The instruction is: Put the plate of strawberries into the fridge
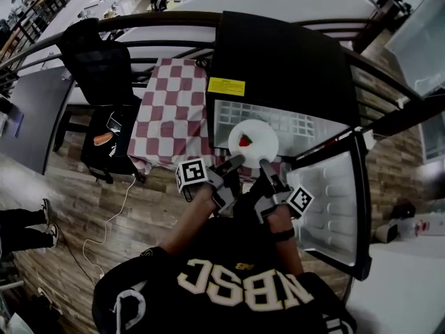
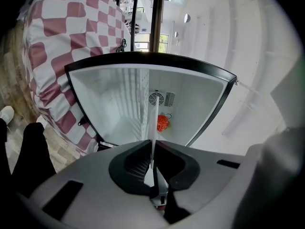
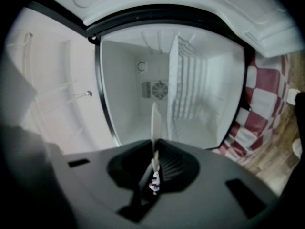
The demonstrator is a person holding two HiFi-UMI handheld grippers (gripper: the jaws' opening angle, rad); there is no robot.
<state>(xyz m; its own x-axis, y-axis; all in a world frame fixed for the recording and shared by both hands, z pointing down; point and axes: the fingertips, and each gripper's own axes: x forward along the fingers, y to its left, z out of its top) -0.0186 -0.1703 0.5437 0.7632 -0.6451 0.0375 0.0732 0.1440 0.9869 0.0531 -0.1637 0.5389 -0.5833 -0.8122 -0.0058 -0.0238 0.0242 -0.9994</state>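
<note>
Head view: over wood floor (image 1: 146, 207), left gripper (image 1: 236, 161) and right gripper (image 1: 265, 164) jaws clamp plate (image 1: 264, 139) at open fridge (image 1: 278, 68)

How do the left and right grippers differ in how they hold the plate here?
The left gripper clamps the plate's near-left rim, while the right gripper clamps its near-right rim. The left gripper is on the checkered table's side, and the right gripper is beside the open fridge door. Shared: both are shut on the rim, seen edge-on between their jaws, and point into the fridge.
</note>
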